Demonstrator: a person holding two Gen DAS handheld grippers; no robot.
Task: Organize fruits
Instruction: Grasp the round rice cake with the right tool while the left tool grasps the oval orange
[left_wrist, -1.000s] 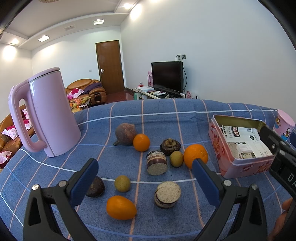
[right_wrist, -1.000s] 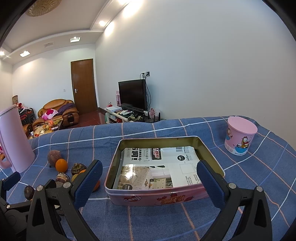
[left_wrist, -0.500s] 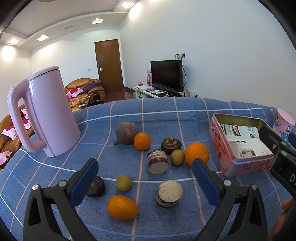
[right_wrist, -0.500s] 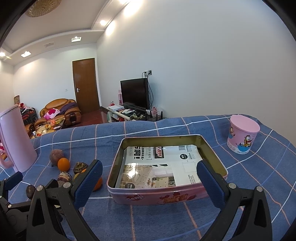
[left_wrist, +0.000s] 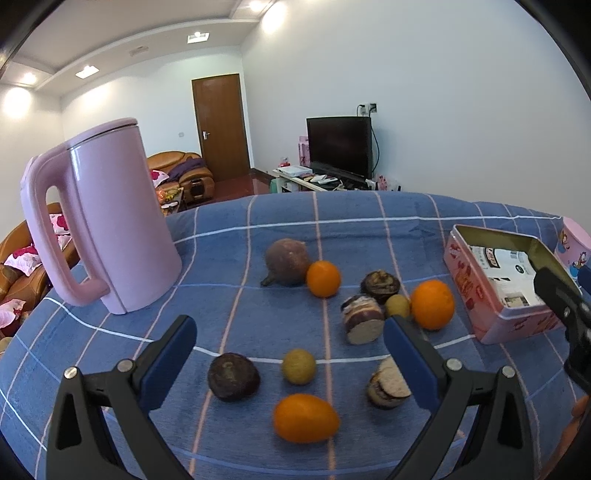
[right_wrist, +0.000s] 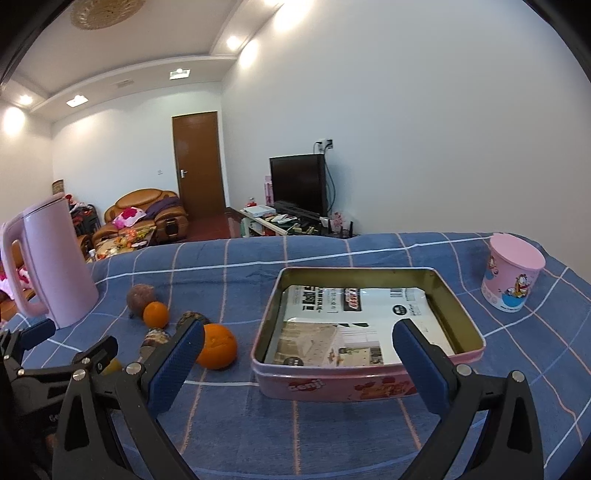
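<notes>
1. Left wrist view: the left claw (left_wrist: 288, 349) stands wide and empty above the near fruits on the blue checked tabletop (left_wrist: 229, 258).
2. Between its fingers lie a dark round fruit (left_wrist: 233, 376), a small yellow-green fruit (left_wrist: 298, 366) and an oval orange fruit (left_wrist: 306, 417); a cut taro piece (left_wrist: 386, 384) sits partly behind the right finger.
3. Taking the pink kettle (left_wrist: 107, 221) as landmark: it stands at the tabletop's left edge, and bare cloth lies between it and the fruits to its right.
4. Further right of the kettle come a brown round root (left_wrist: 287, 262) touching a small orange (left_wrist: 323, 278), a second taro piece (left_wrist: 364, 319), a dark knobbly fruit (left_wrist: 380, 283), another yellow-green fruit (left_wrist: 397, 305) and a large orange (left_wrist: 432, 303).
5. The pink tin box (left_wrist: 491, 317) lies farthest right of the kettle, near the large orange but apart from it.
6. Right wrist view: the right claw (right_wrist: 297, 352) is wide and empty, just before the tin's near wall.
7. The tin is open, with printed paper (right_wrist: 354, 325) on its floor.
8. A pink cartoon cup (right_wrist: 513, 271) stands far right of the kettle, near the tabletop's right edge, with bare cloth between it and the tin.
</notes>
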